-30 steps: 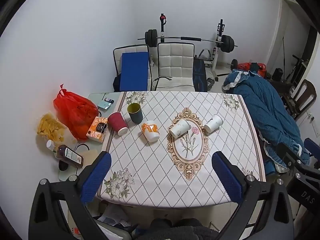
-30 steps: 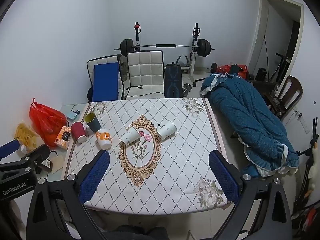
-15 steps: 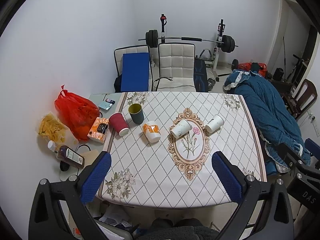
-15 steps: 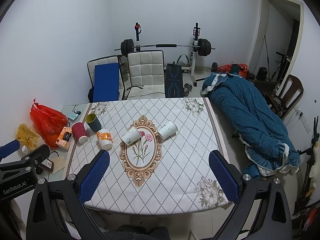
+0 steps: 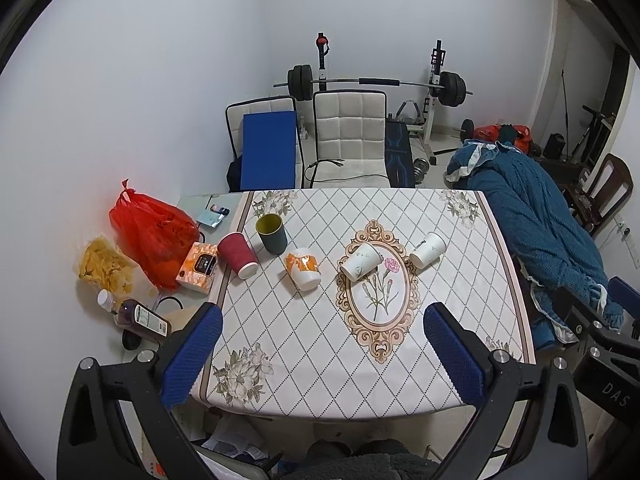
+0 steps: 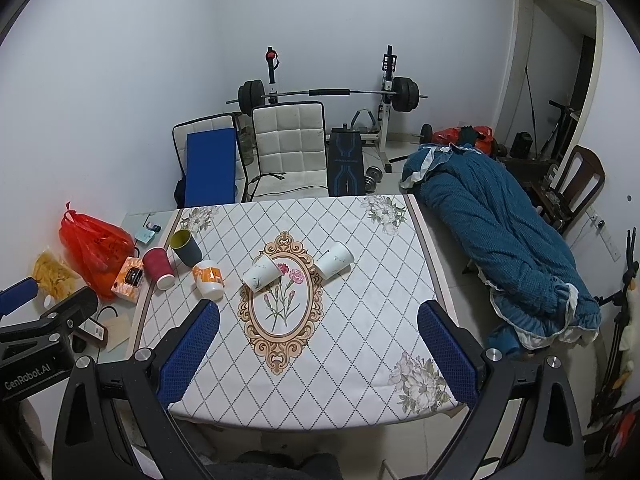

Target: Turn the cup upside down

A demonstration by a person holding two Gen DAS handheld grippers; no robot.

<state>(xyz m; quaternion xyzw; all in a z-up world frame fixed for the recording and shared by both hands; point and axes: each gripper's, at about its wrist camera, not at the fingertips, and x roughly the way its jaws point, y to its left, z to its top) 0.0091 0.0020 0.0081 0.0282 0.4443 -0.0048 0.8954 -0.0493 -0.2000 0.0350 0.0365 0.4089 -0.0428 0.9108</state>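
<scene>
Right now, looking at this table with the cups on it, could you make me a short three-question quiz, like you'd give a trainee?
1. True or false: the dark cup with the yellow inside stands upright on the table.
2. How many cups are on the table in all?
A. three
B. five
C. seven
3. Fill in: both the left gripper and the right gripper are ____ and hold nothing.

Key:
1. True. Its mouth faces up, while the red cup, the orange-patterned cup and the two white cups are tipped over.
2. B, five.
3. Open. Each gripper's fingers are spread wide, well short of any cup.
</scene>
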